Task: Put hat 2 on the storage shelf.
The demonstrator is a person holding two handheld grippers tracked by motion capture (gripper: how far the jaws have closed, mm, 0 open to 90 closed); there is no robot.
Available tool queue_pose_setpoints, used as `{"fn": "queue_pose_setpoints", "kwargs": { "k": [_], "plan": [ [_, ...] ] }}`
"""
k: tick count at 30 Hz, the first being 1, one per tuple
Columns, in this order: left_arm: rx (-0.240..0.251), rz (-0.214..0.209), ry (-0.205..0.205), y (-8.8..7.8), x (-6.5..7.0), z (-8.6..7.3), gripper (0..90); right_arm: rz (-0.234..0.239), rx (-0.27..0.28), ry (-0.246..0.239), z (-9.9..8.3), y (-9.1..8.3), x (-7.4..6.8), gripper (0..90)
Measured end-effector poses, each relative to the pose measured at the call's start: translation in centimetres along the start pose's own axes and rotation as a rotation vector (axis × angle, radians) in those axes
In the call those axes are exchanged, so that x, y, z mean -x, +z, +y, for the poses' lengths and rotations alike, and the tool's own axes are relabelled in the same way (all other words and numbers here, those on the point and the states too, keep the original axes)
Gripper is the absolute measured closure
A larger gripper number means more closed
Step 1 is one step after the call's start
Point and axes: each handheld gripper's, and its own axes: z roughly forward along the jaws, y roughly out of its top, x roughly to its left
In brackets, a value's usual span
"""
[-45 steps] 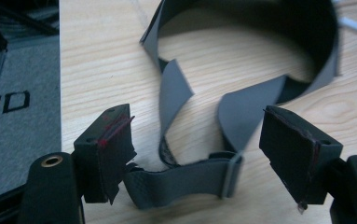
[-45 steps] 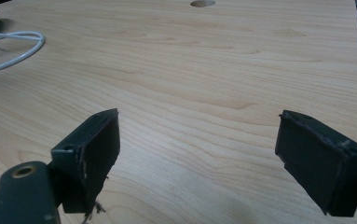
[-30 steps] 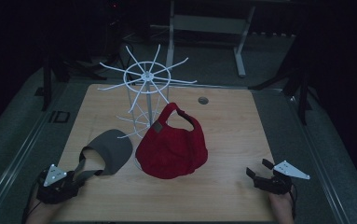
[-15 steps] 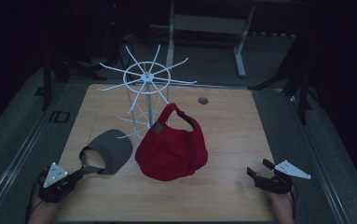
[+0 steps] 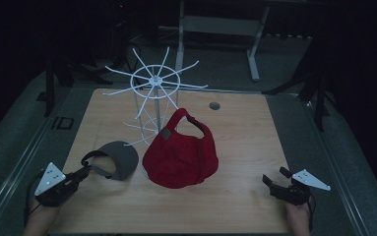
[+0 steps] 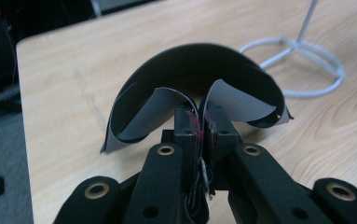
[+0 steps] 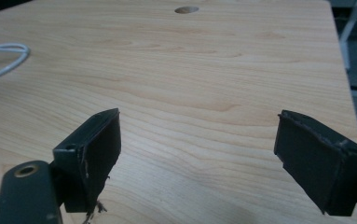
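Broadly spread beneath everything: wooden table [image 5: 235,196], pale grain, small round hole [image 5: 214,105] near its far edge. Planted on the far-left part of that table, a white wire rack [image 5: 155,83] with spokes fanning from a ring, its looped foot [image 6: 302,70] lying just beyond the grey cap in the left gripper view. Slumped just in front of the rack's base and to its right, a red cap [image 5: 181,157], strap arched upward, standing between the two grippers and well apart from the right one. Just left of the red cap and in front of the rack, the grey cap [image 5: 119,160], brim curved toward the rack. Clamped on the grey cap's strap [image 6: 202,135], the left gripper [image 5: 80,174], jaws just closed and pinched tight with the folded band squeezed between the pads, cap body directly ahead of the jaw tips. Far from the rack, at the table's near-right corner, the right gripper [image 5: 274,183], jaws spread wide over bare wood, nothing between them.
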Motion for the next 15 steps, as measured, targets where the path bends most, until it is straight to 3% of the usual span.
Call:
{"fn": "queue_pose_setpoints", "kwargs": {
  "k": [2, 7, 15],
  "plan": [
    [0.027, -0.008, 0.003, -0.1, -0.1, 0.8, 86.1, -0.009, -0.001, -0.013, 0.0, 0.0, -0.1, 14.6],
    [0.106, -0.023, 0.015, -0.6, -0.5, 3.1, 86.1, 0.007, 0.007, 0.007, -0.1, -0.1, 0.1, 14.6],
    [0.179, -0.021, 0.047, -1.4, -1.2, 6.4, 86.1, 0.017, 0.013, 0.014, -0.2, -0.2, 0.2, 14.6]
  ]
}}
